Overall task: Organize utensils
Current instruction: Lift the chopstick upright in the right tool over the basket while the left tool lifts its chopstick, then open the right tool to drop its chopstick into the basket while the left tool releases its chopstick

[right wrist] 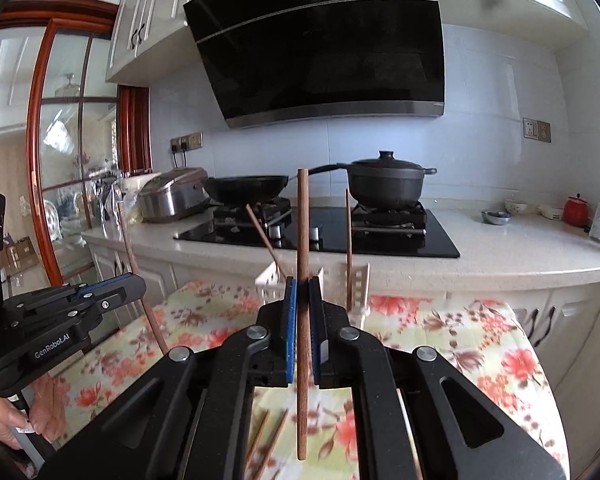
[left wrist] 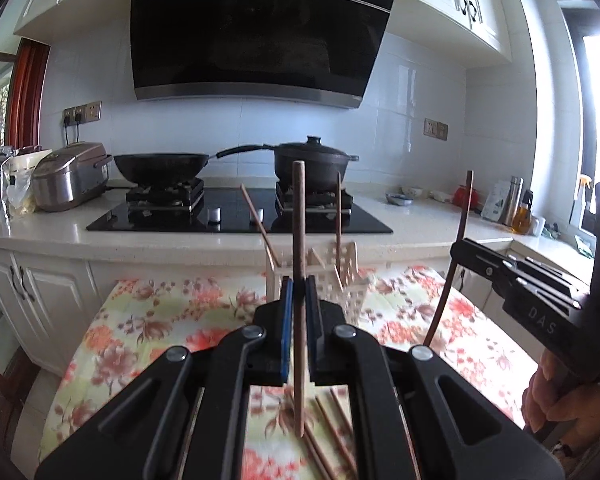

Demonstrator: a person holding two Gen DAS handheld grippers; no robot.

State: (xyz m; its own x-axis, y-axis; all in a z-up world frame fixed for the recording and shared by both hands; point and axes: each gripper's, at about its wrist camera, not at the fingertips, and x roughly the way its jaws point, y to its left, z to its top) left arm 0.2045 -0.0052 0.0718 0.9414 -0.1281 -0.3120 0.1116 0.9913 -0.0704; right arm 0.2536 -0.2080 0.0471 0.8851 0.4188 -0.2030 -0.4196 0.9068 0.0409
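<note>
Each gripper held one brown wooden chopstick upright. The left gripper [left wrist: 299, 284] had its jaws closed onto its chopstick [left wrist: 299, 240] with the blue pads pressed against the shaft at about mid-length, the lower tip hanging just above the floral cloth [left wrist: 148, 320] that covered the bench. The right gripper [right wrist: 303, 286] gripped its own chopstick [right wrist: 302, 240] the same way, jaws narrowed to the width of the stick.

The target, a cream lattice utensil holder [left wrist: 340, 276], stood at 12 o'clock from both grippers, near the far edge of the cloth. Two chopsticks already stood in it, one leaning [left wrist: 258, 220] toward 11 o'clock and one nearly vertical [left wrist: 339, 208]. More loose chopsticks [left wrist: 332, 432] lay on the cloth toward 6 o'clock, below the left gripper.

The step in hand looked like carrying both sticks to the holder. To do it well, each stick would probably need to stay vertical and be raised until its lower tip cleared the holder's rim, then lowered into an open compartment away from the leaning stick. Going in one gripper at a time would likely keep the two from colliding at the narrow opening. Release should wait until the tip rests inside, since a thin stick let go early could tip out or knock the light holder.
</note>
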